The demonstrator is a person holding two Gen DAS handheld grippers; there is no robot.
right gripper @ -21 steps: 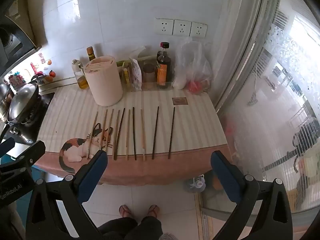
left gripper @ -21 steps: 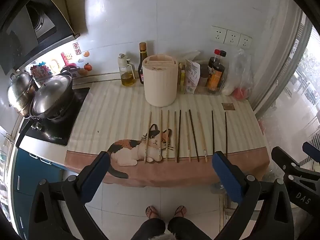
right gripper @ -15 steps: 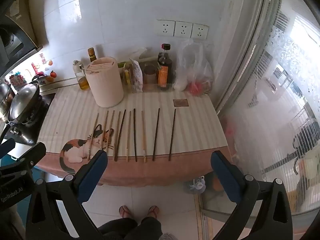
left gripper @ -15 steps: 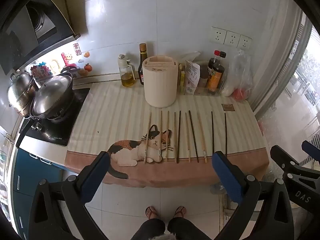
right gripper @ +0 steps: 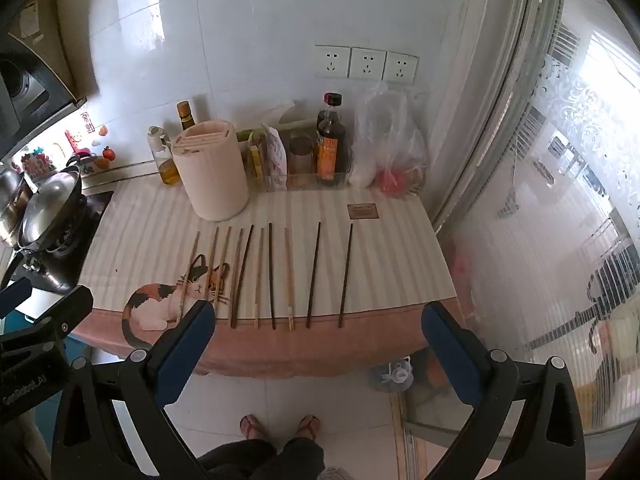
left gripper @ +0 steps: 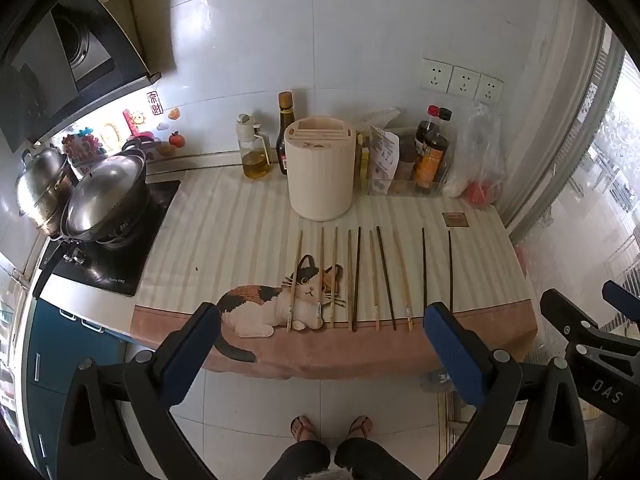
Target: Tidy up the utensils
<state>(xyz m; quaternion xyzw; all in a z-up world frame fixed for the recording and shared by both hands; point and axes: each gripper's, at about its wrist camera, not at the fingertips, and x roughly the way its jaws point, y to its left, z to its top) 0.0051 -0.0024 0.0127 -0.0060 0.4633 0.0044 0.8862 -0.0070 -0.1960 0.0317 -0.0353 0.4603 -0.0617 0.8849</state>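
Several chopsticks (left gripper: 374,280) lie side by side on a striped cloth with a cat print (left gripper: 224,240), some light wood, some dark; they also show in the right wrist view (right gripper: 272,276). A cream cylindrical utensil holder (left gripper: 321,174) with slots on top stands behind them, and it also shows in the right wrist view (right gripper: 212,174). My left gripper (left gripper: 320,332) is open and empty, in front of the counter edge. My right gripper (right gripper: 320,332) is open and empty, also short of the counter.
Oil and sauce bottles (left gripper: 430,160), packets and a plastic bag (right gripper: 390,152) line the back wall. A wok (left gripper: 106,196) and pot sit on the stove at left. A glass door (right gripper: 560,200) is at right. The person's feet (left gripper: 332,428) stand on floor tiles.
Both grippers have shifted slightly toward the counter; the counter sits a little lower in both views. Nothing on the counter has moved.
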